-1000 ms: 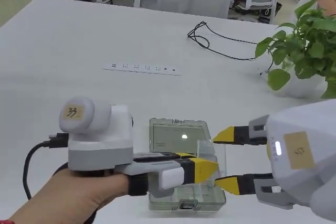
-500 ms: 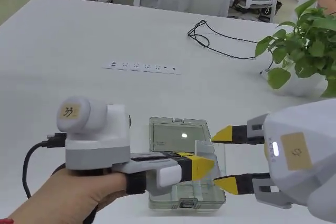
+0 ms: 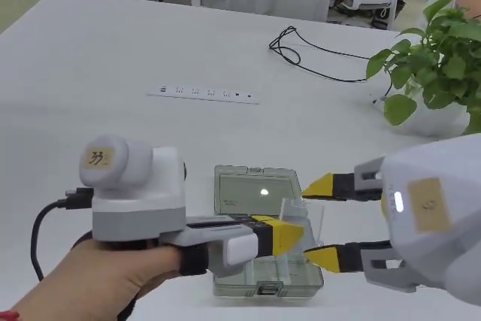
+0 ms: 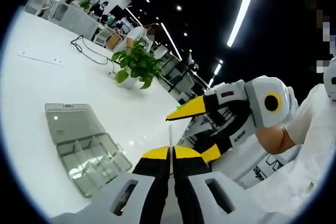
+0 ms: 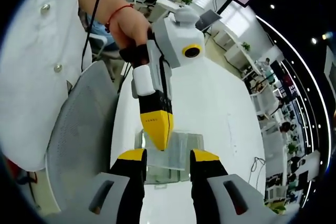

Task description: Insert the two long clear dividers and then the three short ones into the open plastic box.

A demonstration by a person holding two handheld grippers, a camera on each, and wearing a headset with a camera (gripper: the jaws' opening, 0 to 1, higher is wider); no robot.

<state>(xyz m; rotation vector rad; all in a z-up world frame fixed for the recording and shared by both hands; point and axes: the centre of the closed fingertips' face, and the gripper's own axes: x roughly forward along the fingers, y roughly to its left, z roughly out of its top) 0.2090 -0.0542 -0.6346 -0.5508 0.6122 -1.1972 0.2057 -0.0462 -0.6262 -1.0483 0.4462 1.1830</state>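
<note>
Left gripper (image 3: 289, 234) is clamped on one clear divider (image 4: 170, 136), which stands up from between its jaws; right gripper (image 3: 319, 222) faces the left one's tip, jaws apart, gripping nothing; one open plastic box (image 3: 255, 186) lies just below both tips; clear partitions show inside it, too faint to count.

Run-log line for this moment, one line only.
left gripper: shut on clear divider | right gripper: open, near divider | plastic box: lid open
</note>
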